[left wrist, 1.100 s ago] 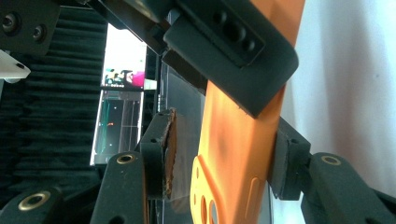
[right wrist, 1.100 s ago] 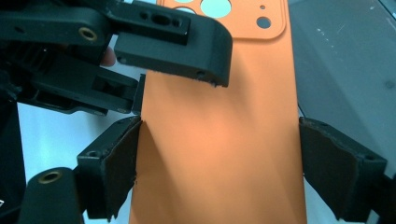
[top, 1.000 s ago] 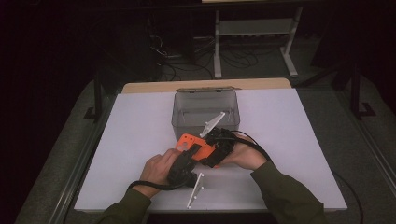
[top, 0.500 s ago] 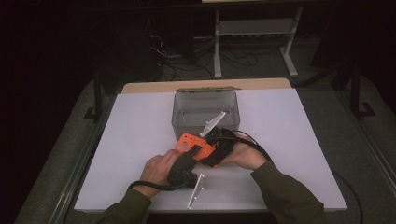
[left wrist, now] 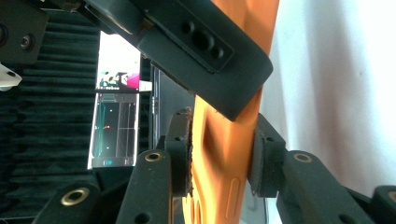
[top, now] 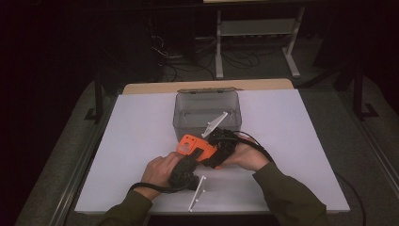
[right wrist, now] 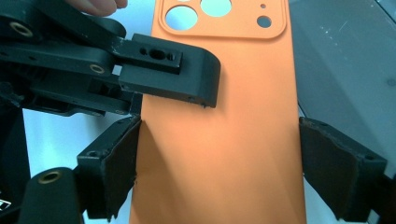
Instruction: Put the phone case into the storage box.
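At the centre of the high view, the left gripper (top: 190, 160) has just been closing and is clamping the orange phone case (top: 194, 147) by its faces. The right gripper (top: 214, 149) is gripping the case across its width, just below the grey bin (top: 207, 101).

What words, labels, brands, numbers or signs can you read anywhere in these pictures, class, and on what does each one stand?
No text can be read.
Orange phone case: plain back with camera cut-outs, no brand or lettering.
Lit screen in the background of the left gripper view: coloured graphics, too small and blurred to read.
Grey box and white table: no label visible.
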Motion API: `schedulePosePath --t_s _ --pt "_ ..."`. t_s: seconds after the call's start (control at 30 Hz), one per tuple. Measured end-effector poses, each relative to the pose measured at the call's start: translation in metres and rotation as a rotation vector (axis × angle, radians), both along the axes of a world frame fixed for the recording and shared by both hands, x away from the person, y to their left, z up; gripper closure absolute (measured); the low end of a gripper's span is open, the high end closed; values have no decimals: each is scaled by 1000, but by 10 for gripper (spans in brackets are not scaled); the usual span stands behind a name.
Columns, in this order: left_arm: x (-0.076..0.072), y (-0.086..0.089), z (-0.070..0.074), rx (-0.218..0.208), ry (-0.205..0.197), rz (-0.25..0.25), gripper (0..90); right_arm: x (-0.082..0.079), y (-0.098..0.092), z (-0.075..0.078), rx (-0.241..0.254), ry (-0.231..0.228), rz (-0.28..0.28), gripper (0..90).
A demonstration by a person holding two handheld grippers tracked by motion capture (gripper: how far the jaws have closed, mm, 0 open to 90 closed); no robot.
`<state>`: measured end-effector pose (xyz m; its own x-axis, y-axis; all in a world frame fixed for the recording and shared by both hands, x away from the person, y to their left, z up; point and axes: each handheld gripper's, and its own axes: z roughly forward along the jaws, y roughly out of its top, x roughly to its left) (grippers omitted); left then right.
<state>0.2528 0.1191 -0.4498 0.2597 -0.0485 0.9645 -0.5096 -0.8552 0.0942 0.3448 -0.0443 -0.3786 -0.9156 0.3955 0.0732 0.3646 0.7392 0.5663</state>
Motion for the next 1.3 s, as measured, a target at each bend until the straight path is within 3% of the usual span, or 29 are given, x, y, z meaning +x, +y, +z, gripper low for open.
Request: schedulePosePath --t_s 0.4,0.73,1.3 --pt "-1 0 0 22 3 -4 721 1 0 0 3 4 -1 156" --pt "-2 1 1 60 -18 -2 745 2 -1 0 11 22 1 155" --pt "-3 3 4 64 -35 -25 792 8 -7 -1 75 98 5 153"
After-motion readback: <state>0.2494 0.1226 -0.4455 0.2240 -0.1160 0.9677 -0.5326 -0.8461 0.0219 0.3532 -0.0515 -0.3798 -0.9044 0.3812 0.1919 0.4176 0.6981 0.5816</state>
